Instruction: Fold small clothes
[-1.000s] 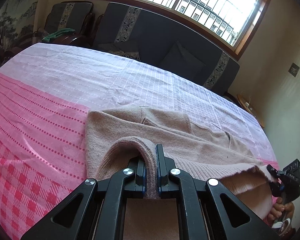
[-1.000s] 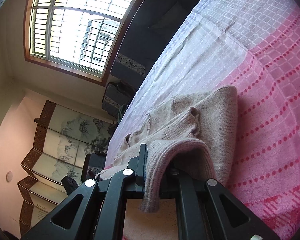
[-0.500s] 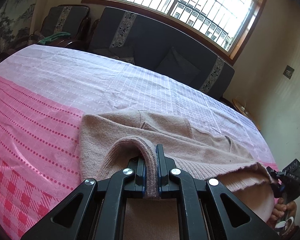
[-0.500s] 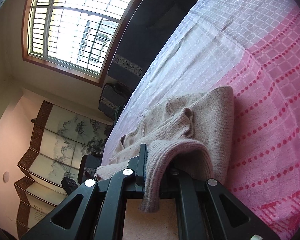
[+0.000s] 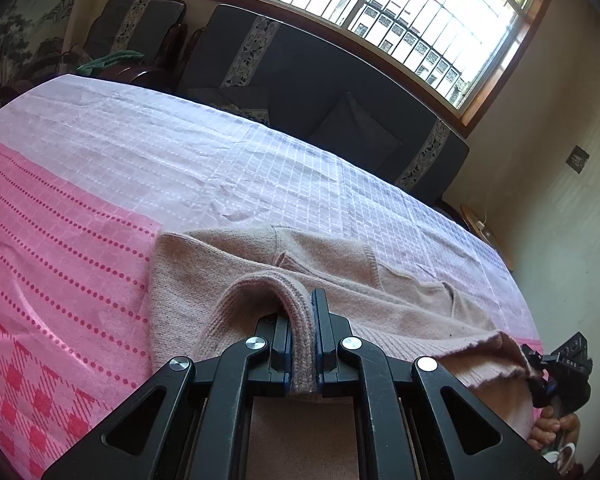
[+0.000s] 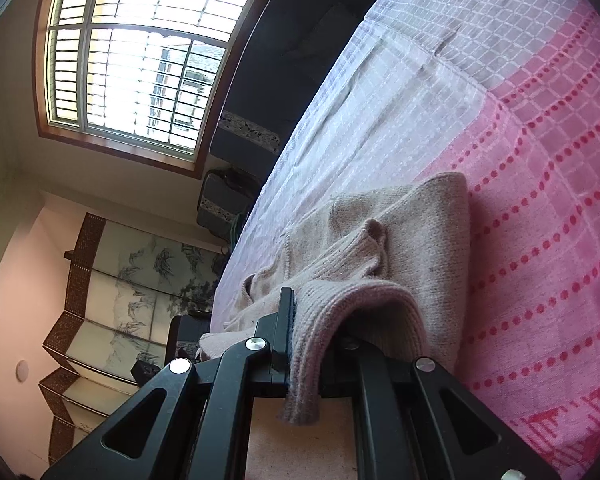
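Observation:
A beige knit sweater lies on the pink and white checked tablecloth. My left gripper is shut on its ribbed hem and holds that edge lifted over the rest of the garment. My right gripper is shut on the other end of the ribbed hem, which drapes over the right finger and hides it. The sweater lies folded ahead of it. The right gripper also shows at the far right of the left wrist view, held by a hand.
A dark sofa with cushions stands beyond the table's far edge under a barred window. A painted folding screen stands at the side of the room. A dark chair stands beside the sofa.
Both grippers have carried the held hem slightly forward over the sweater. The fold has moved farther over the body of the garment. Both grips are unchanged.

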A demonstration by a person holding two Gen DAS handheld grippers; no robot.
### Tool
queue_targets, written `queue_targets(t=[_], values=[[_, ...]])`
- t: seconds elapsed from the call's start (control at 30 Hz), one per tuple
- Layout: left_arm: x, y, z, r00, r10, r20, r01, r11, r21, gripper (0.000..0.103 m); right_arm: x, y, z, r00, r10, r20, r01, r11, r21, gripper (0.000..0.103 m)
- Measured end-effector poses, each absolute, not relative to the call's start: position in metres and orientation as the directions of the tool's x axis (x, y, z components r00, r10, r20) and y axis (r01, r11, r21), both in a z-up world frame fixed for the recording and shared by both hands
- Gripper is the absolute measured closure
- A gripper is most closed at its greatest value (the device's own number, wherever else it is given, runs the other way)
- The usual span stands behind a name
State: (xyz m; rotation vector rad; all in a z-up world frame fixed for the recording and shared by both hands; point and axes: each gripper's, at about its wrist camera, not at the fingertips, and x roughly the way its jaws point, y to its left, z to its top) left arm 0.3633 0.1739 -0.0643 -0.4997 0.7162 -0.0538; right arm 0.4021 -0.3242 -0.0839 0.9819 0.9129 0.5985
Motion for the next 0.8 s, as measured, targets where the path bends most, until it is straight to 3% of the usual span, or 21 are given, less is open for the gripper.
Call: queue_targets(t=[0.23, 0.53, 0.63, 0.8], values=[[0.372, 0.181, -0.063, 0.745, -0.255, -0.617, -0.142, 0.843, -0.519, 0.092, 0.406, -0.324, -0.086, 0.509, 0.776, -0.373, -0.02, 0.444, 0.896, 0.093], [0.373, 0.193, -0.062, 0.754, -0.259, -0.604, -0.18, 0.803, -0.569, 0.077, 0.407, -0.329, -0.094, 0.515, 0.782, -0.352, 0.0, 0.411, 0.912, 0.093], [0.367, 0.201, -0.056, 0.783, -0.238, -0.574, -0.191, 0.787, -0.587, 0.041, 0.408, -0.331, -0.097, 0.515, 0.788, -0.337, 0.014, 0.386, 0.922, 0.093], [0.358, 0.206, -0.046, 0.818, -0.194, -0.541, -0.191, 0.797, -0.574, 0.038, 0.408, -0.335, -0.099, 0.521, 0.794, -0.314, 0.02, 0.356, 0.934, 0.089]])
